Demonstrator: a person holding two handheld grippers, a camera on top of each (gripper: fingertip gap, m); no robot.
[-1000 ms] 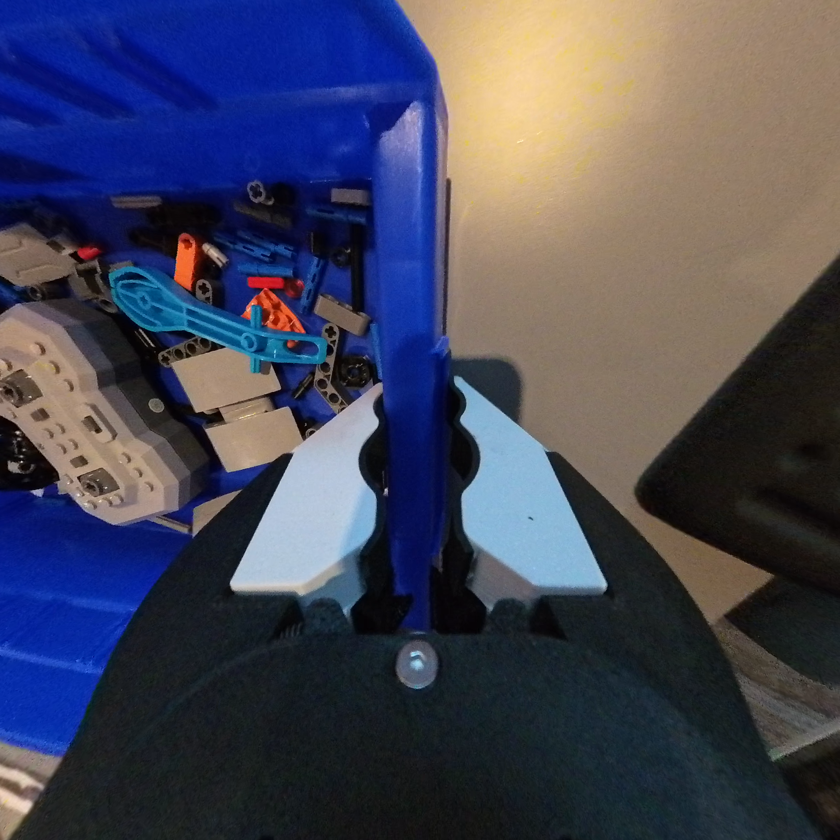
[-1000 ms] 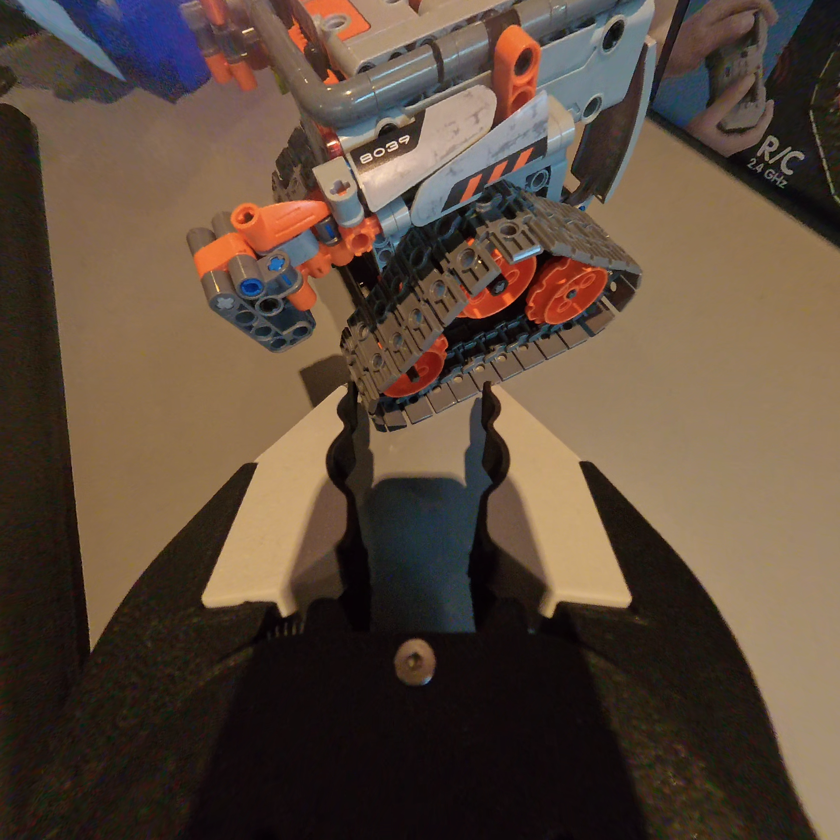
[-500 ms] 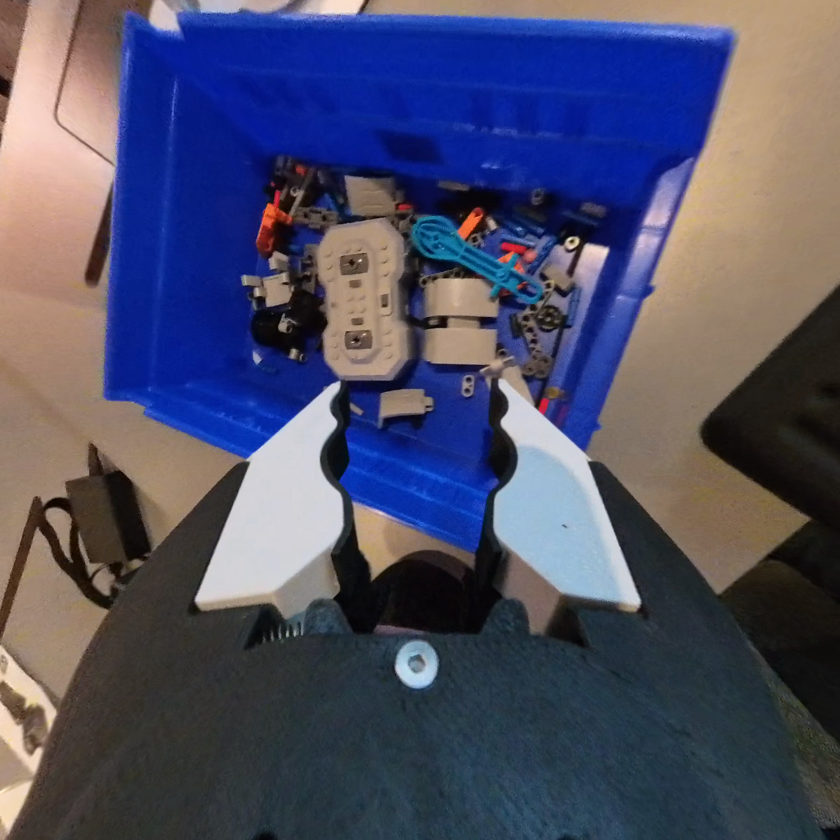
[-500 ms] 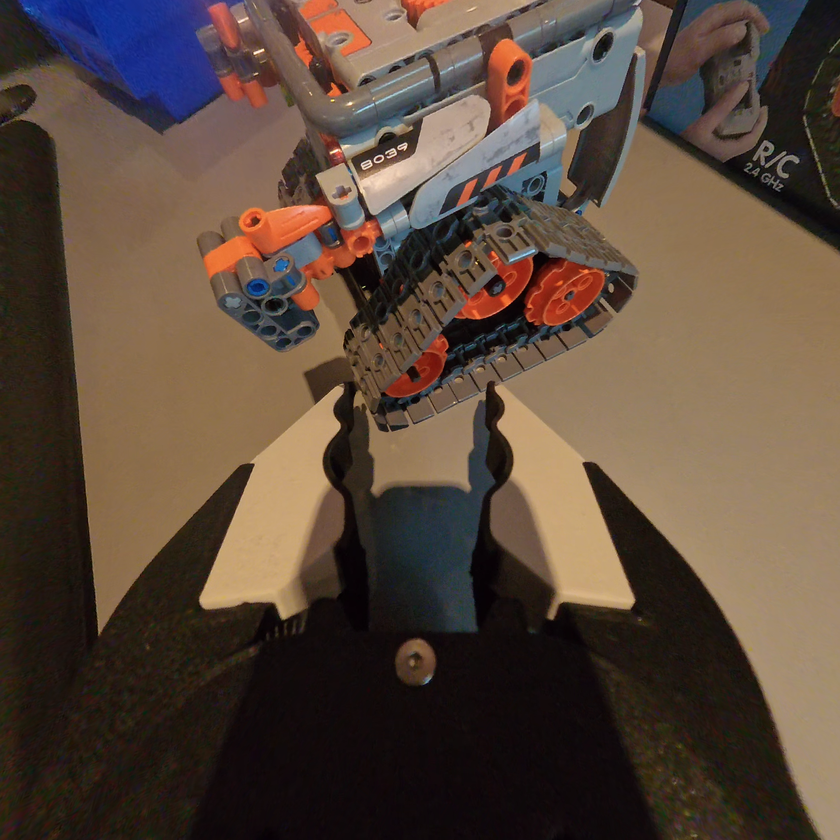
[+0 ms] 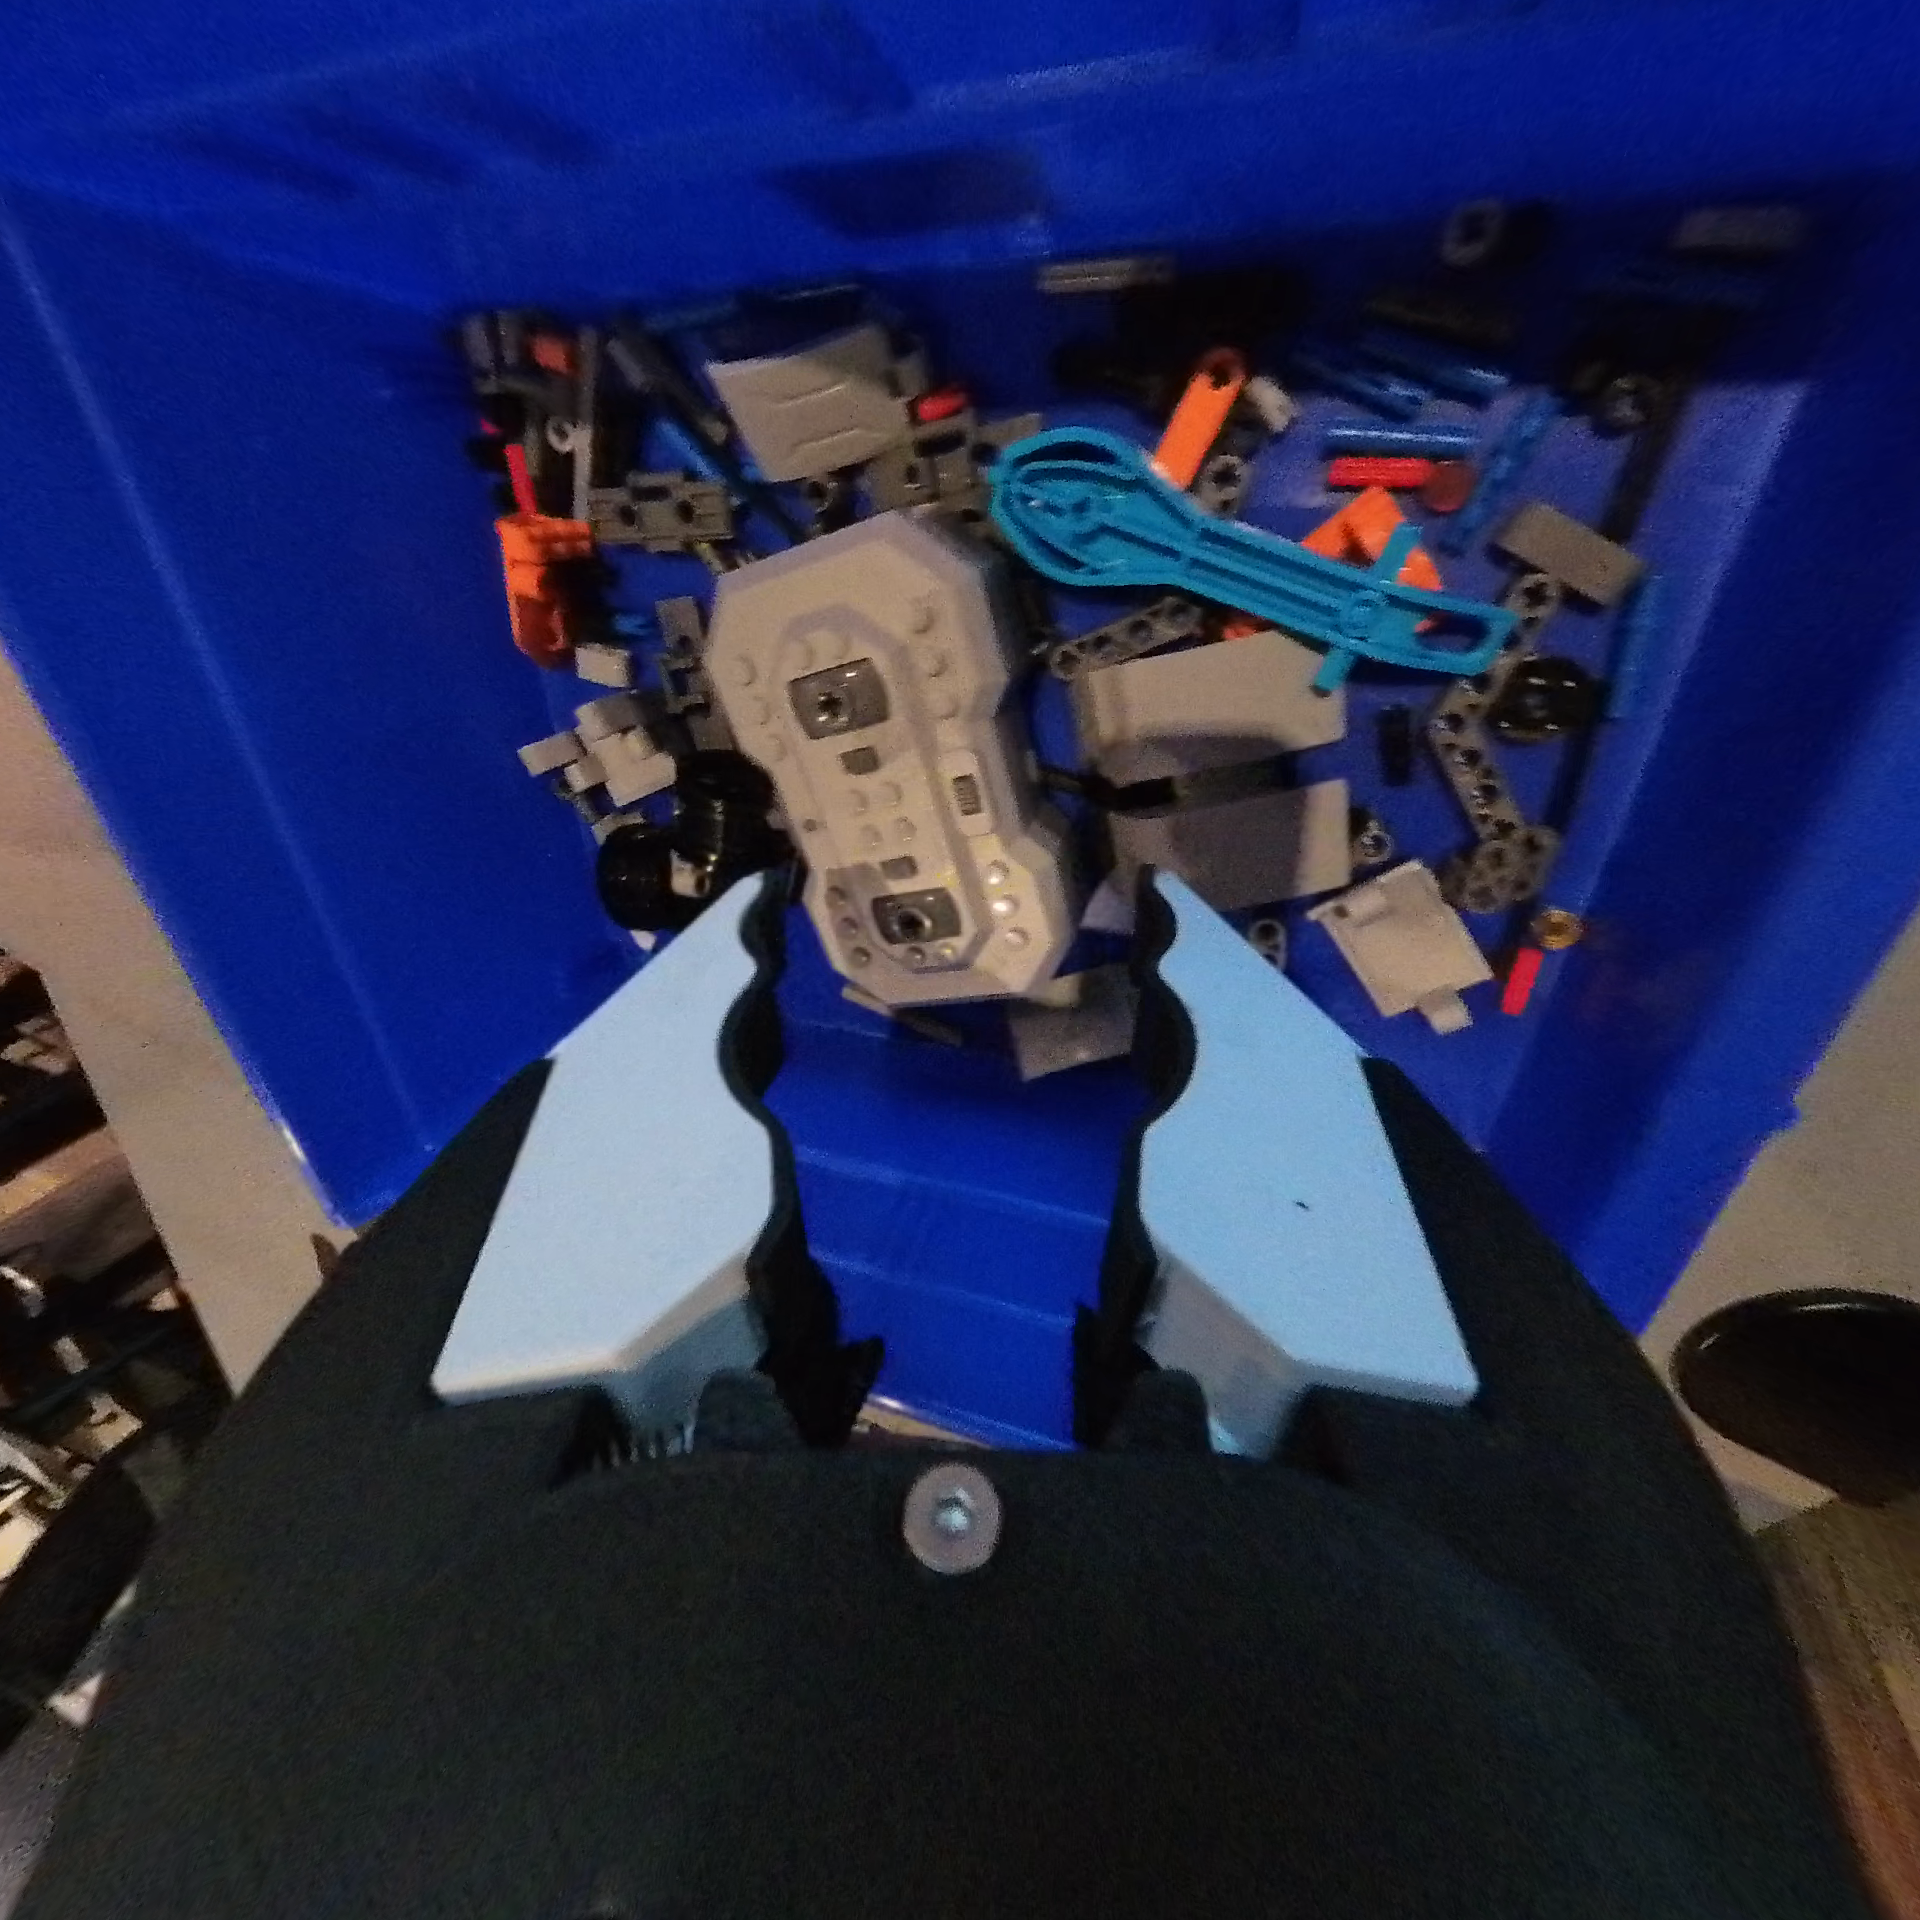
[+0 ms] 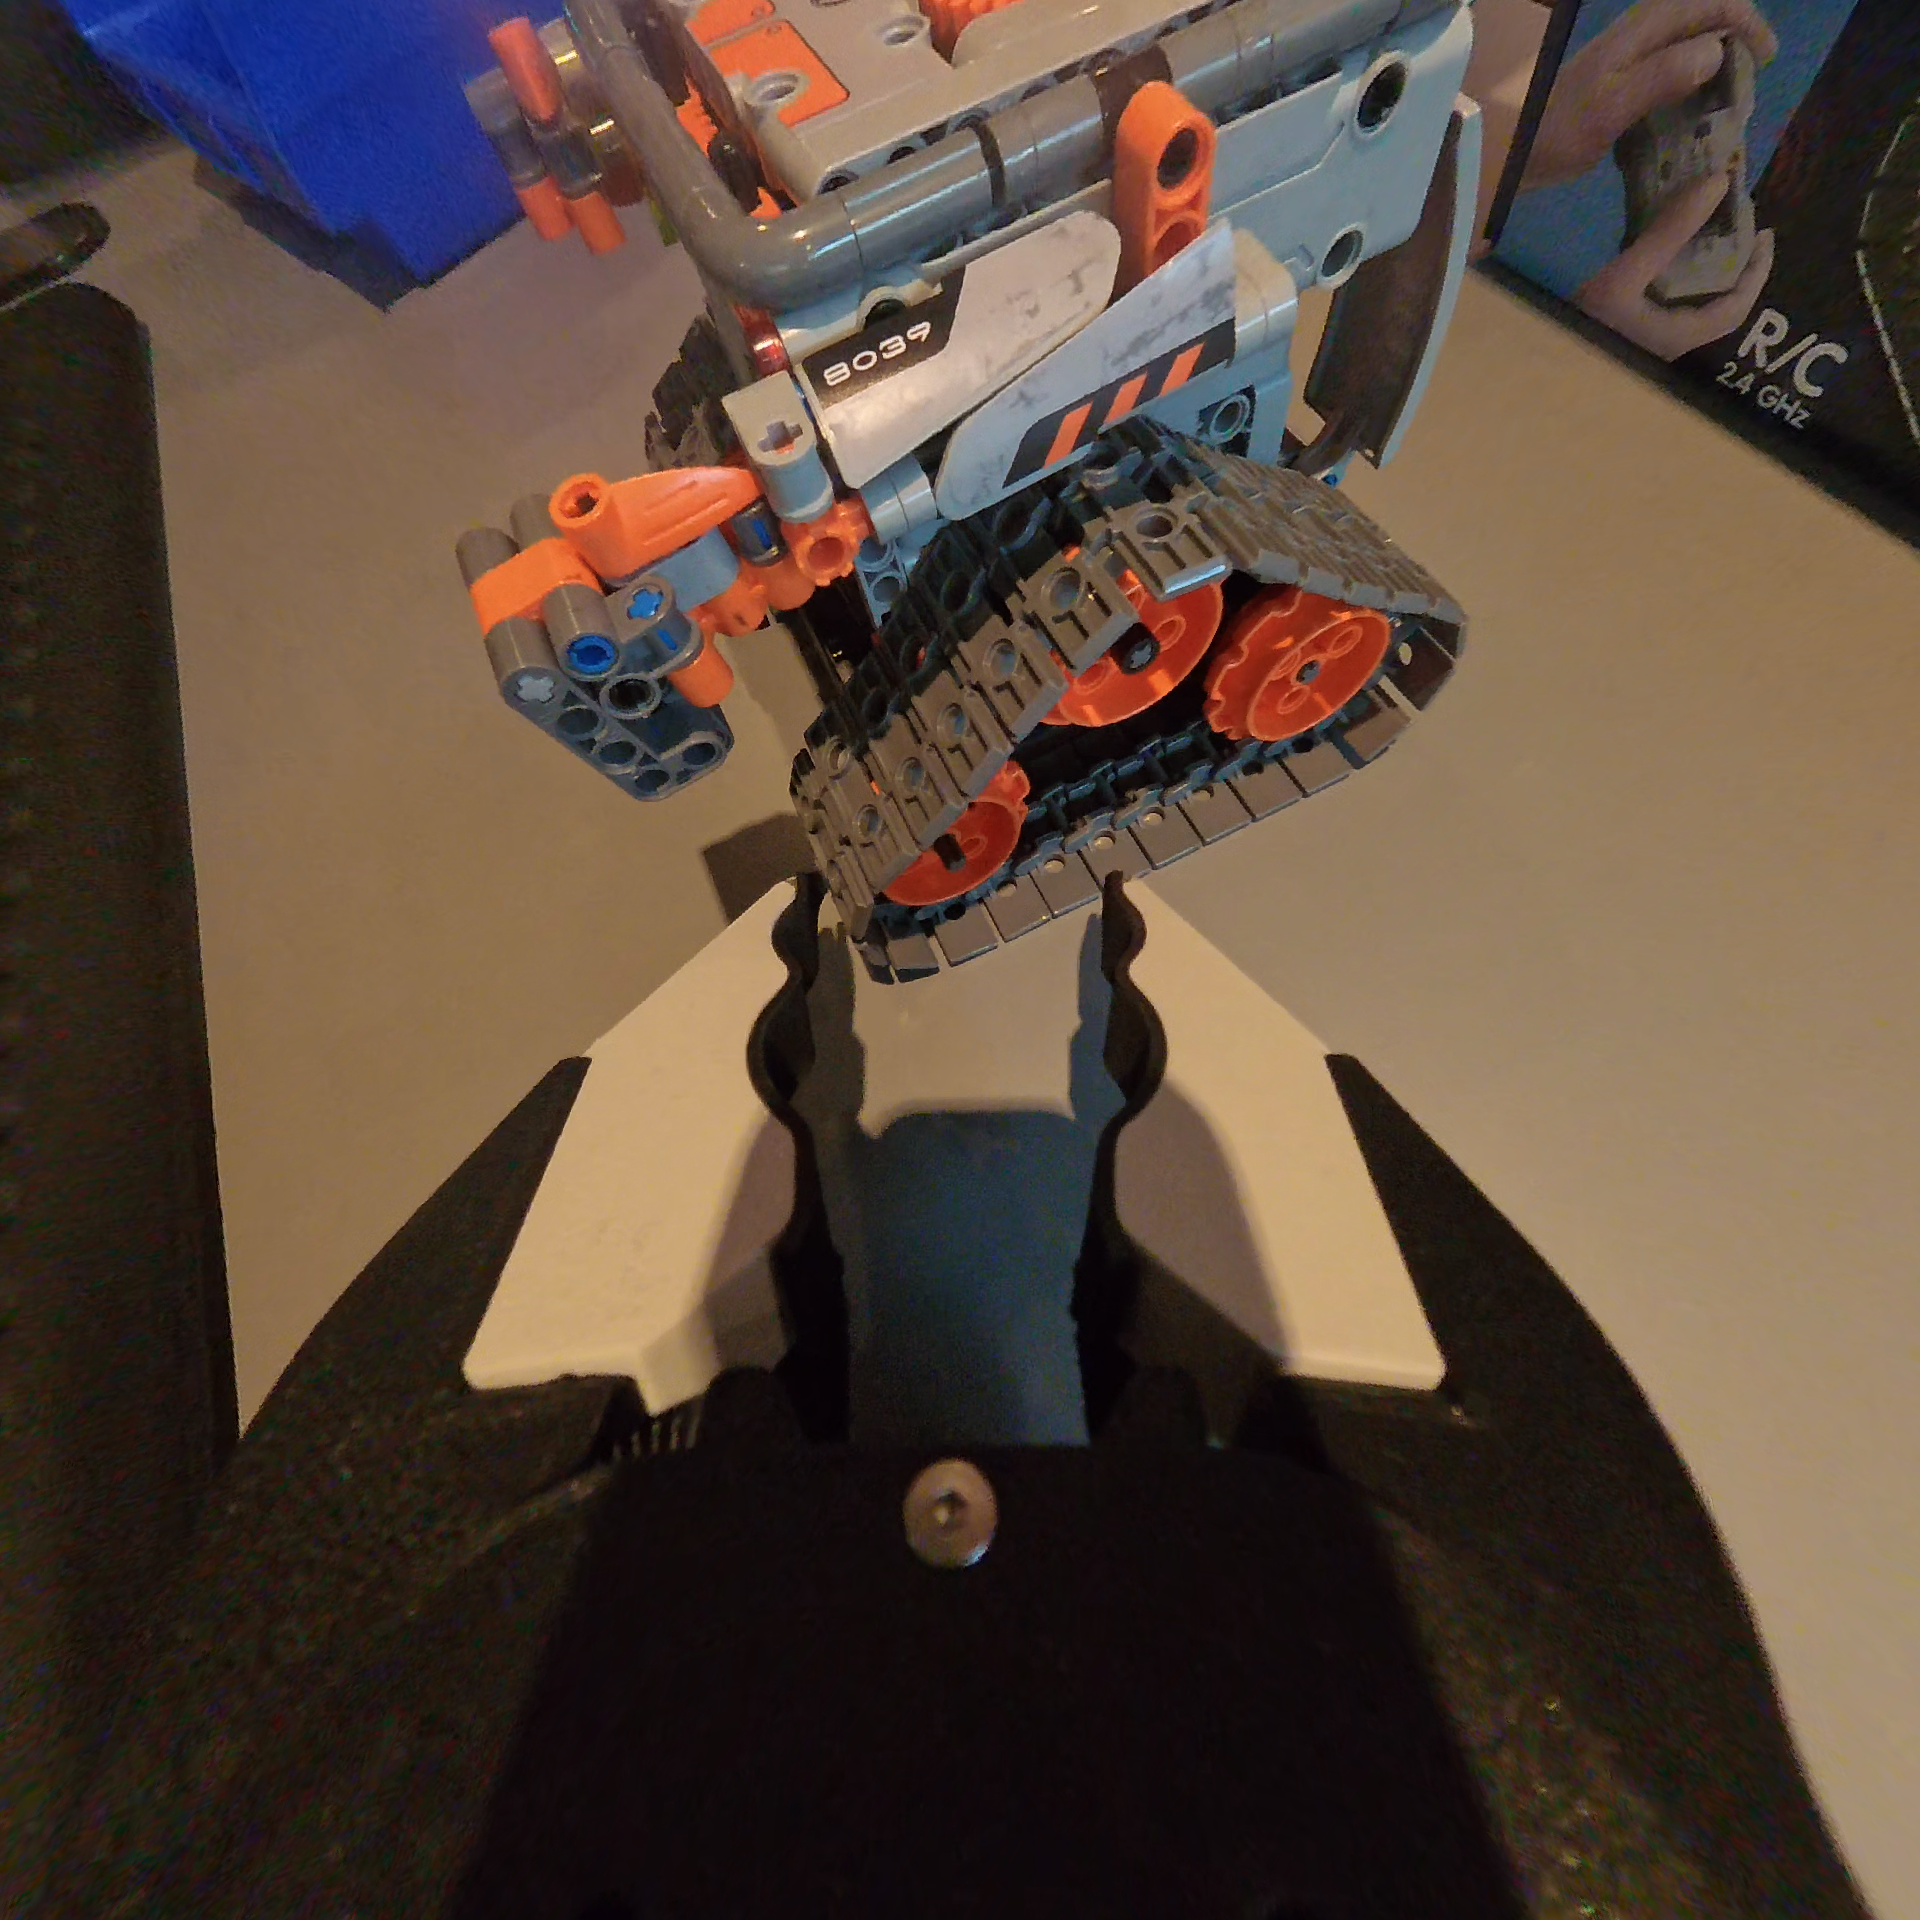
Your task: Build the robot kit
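My left gripper (image 5: 956, 894) is open and empty, inside the blue bin (image 5: 260, 623). Its tips flank the near end of a grey box with studs and two dark sockets (image 5: 883, 769), which lies among loose building parts. A teal lever-shaped part (image 5: 1226, 561) and grey panels (image 5: 1216, 748) lie to its right, small black wheels (image 5: 675, 852) to its left. My right gripper (image 6: 956, 894) is shut on the front of the grey track (image 6: 1143, 665) of a grey and orange tracked toy vehicle (image 6: 1039, 343). It holds the vehicle tilted above the beige table (image 6: 1558, 1039).
In the right wrist view the blue bin (image 6: 343, 125) stands at the far left, a printed carton (image 6: 1714, 208) at the far right and a black foam edge (image 6: 83, 727) along the left. In the left wrist view a black round object (image 5: 1808, 1392) is at the right. Left tips to right tips: about 50 cm. My left tips are about 50 cm from the printed carton (image 6: 1714, 208), my right tips only 20 cm.
My left gripper let go of the bin's wall, opened, drew back, then came down into the bin over the grey box. My right gripper keeps its grip on the vehicle and shifts slightly.
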